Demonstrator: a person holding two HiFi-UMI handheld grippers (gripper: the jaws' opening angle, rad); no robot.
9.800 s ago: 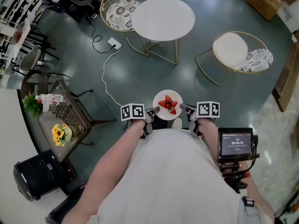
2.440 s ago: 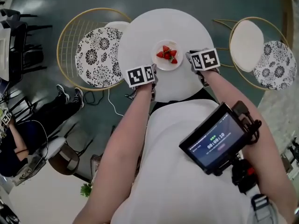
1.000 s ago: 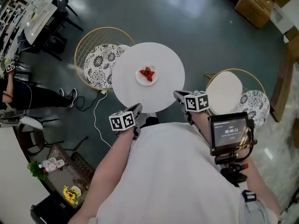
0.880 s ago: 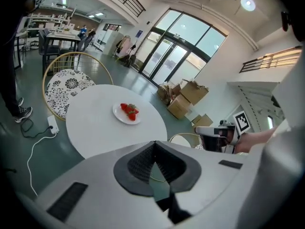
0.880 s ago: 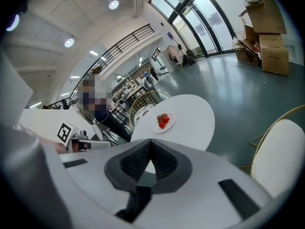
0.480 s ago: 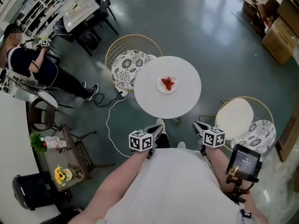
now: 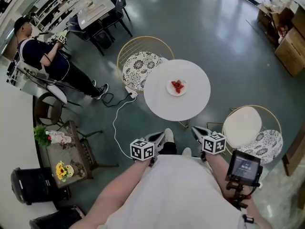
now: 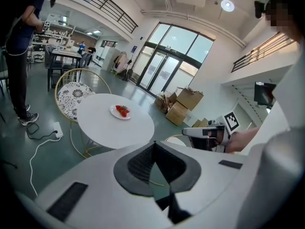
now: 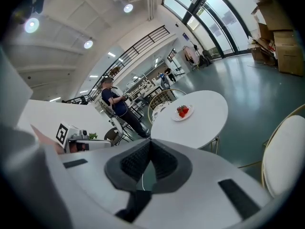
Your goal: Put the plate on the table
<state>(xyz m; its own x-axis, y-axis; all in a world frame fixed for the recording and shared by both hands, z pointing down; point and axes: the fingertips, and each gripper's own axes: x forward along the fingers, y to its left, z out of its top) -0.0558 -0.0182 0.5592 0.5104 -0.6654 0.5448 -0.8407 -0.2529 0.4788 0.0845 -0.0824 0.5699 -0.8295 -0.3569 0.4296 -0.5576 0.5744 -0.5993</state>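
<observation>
A white plate [image 7: 177, 86] with red strawberries rests near the middle of the round white table [image 7: 193, 104]. Nothing touches it. Both grippers hang close to the person's body, well back from the table's near edge. My left gripper [image 7: 158, 138] is shut and empty, its tips meeting in the left gripper view [image 8: 153, 144]. My right gripper [image 7: 196, 131] is also shut and empty [image 9: 150, 142]. The plate [image 8: 121, 111] lies far ahead in the left gripper view, and the plate [image 9: 182, 112] lies equally far off in the right gripper view.
A gold wire chair [image 7: 142, 65] with a patterned cushion stands left of the table, a second chair [image 7: 248, 127] at the right. A power strip and cable [image 7: 132, 94] lie on the floor. A person [image 7: 47, 61] sits at far left. Cardboard boxes [image 7: 288, 37] stand at far right.
Both grippers had carried the plate to the table and let it go there. They have drawn back to the body, and the person has stepped away, so the table looks smaller.
</observation>
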